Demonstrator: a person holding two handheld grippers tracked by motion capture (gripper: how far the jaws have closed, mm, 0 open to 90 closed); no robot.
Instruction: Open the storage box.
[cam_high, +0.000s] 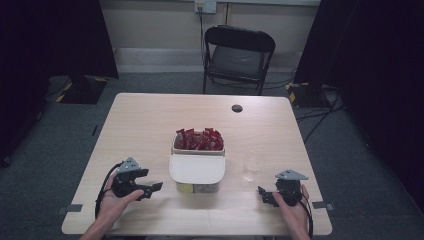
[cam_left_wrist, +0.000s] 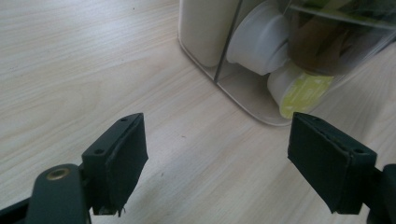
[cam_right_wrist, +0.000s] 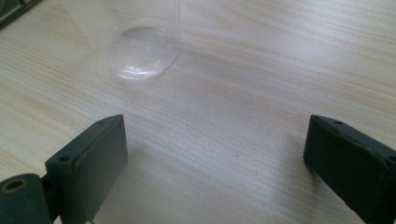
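A clear plastic box (cam_high: 220, 186) stands in the middle of the table, with a white lid (cam_high: 196, 170) lying over its near half. Red packets (cam_high: 199, 139) fill its far compartment. Left of the box my left gripper (cam_high: 152, 189) is held low, pointing at the box's near corner. In the left gripper view the jaws (cam_left_wrist: 217, 154) stand open over bare wood, and through the box wall (cam_left_wrist: 243, 100) I see a white pod (cam_left_wrist: 261, 39) and a yellow-lidded pod (cam_left_wrist: 301, 88). My right gripper (cam_high: 265, 195) is open near an empty clear glass (cam_high: 251, 167). The glass base (cam_right_wrist: 140, 42) lies just beyond the right jaws (cam_right_wrist: 217, 158).
The light wooden table (cam_high: 150, 115) has a round cable hole (cam_high: 237, 108) near its far edge. A black folding chair (cam_high: 239, 57) stands behind the table. Dark curtains hang at both sides of the room.
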